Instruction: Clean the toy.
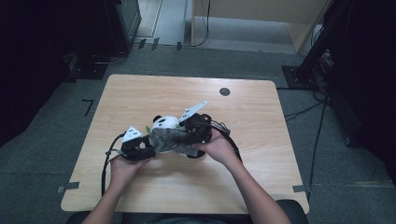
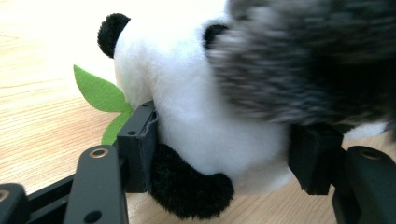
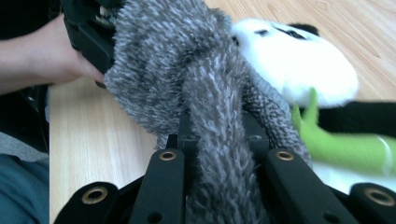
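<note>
The left gripper has its jaws around the plush panda, pads pressing into the white body on both sides — it grasps the toy low over the wooden table. The right gripper is clenched on a grey fuzzy cloth, which runs up between its jaws and drapes over the panda's back. In the high view both grippers meet near the table's middle, the panda's head poking out beyond the cloth. A green felt leaf sticks out beside the panda — no containers stand on the table.
</note>
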A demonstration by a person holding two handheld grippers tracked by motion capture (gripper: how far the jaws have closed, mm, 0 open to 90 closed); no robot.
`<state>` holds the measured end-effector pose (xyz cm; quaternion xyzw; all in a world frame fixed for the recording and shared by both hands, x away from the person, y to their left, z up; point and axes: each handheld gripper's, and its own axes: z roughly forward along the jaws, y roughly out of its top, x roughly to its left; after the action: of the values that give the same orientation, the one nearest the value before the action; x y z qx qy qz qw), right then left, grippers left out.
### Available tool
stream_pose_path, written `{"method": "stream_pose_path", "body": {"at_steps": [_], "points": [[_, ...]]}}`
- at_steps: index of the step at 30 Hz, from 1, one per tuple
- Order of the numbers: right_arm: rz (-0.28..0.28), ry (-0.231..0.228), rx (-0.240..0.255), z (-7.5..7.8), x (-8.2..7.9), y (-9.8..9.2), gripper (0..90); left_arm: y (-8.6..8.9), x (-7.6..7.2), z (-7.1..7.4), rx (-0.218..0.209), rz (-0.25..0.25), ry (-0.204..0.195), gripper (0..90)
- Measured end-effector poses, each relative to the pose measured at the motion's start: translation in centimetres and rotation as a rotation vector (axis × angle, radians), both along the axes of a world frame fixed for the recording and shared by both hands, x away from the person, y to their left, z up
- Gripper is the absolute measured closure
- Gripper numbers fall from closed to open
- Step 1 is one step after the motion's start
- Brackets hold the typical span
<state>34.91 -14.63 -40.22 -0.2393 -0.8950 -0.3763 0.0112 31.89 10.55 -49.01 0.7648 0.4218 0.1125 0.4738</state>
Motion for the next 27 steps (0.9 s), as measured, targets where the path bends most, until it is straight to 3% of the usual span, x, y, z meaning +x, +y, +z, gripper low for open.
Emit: {"method": "stream_pose_path", "body": {"at_steps": [7,9,17,22,27], "points": [[-0.03,-0.007,-0.009,0.0,-0.2,-2.2,76.1,0.0,0.0,0.0,0.003,0.0,0.0,36.7],[-0.064,0.001,0.001,-0.2,-0.1,-3.6,76.0,-0.1,0.0,0.0,0.006,-0.002,0.003,36.7],[-0.118,0.001,0.011,-0.4,-0.2,-6.0,75.8,-0.3,-0.1,0.0,0.011,-0.009,0.002,36.9],[-0.182,-0.003,0.008,-0.6,-0.2,-8.0,75.9,-0.2,-0.1,0.0,0.013,-0.01,0.005,36.9],[-0.23,0.012,0.014,-1.6,-0.5,-9.9,75.9,-0.2,-0.2,-0.1,0.013,-0.016,-0.001,36.6]]}}
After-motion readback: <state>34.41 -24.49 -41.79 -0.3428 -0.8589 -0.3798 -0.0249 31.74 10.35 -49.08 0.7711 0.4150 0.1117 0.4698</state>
